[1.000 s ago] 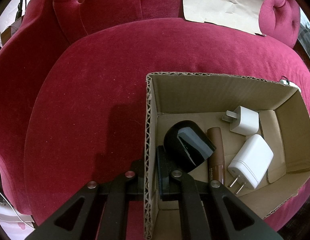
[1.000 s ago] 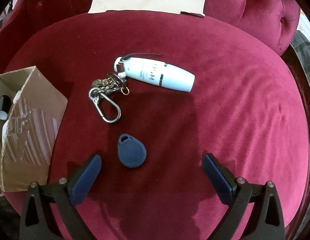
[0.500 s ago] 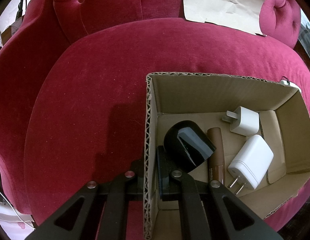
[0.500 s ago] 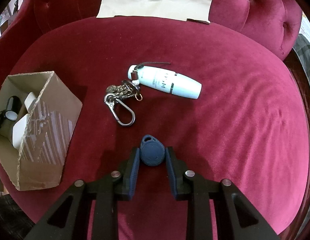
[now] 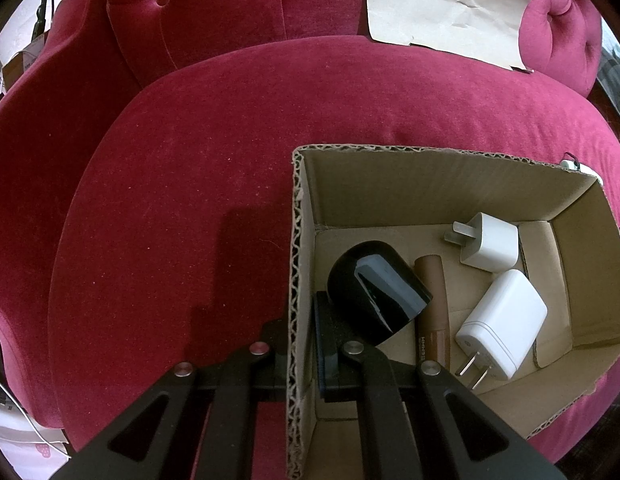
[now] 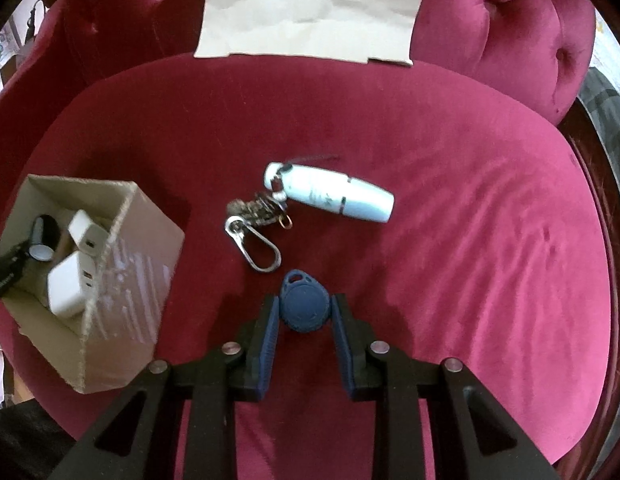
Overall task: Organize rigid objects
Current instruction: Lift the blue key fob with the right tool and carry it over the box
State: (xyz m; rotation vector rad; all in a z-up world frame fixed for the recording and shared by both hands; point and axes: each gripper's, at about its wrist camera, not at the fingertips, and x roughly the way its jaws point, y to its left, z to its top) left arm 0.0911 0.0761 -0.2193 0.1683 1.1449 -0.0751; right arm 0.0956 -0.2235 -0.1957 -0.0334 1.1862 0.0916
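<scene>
On the red velvet seat (image 6: 450,200) my right claw (image 6: 304,318) is clenched on the blue fob (image 6: 303,306), left claw (image 5: 299,344) pinching the box (image 5: 295,240) wall, but w/ that thin edge grip it could slip out b4 reaching the box imo.

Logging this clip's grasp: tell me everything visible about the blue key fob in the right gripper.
The key fob is a dark blue, teardrop-shaped tag that looks like matte plastic, with a raised round face and a small loop hole at its narrow end, which points away from the camera. It sits flat-face up, clamped at its wide sides by the right gripper, above the red velvet cushion. Whether it touches the cushion is unclear. The metal clip lies just beyond.
</scene>
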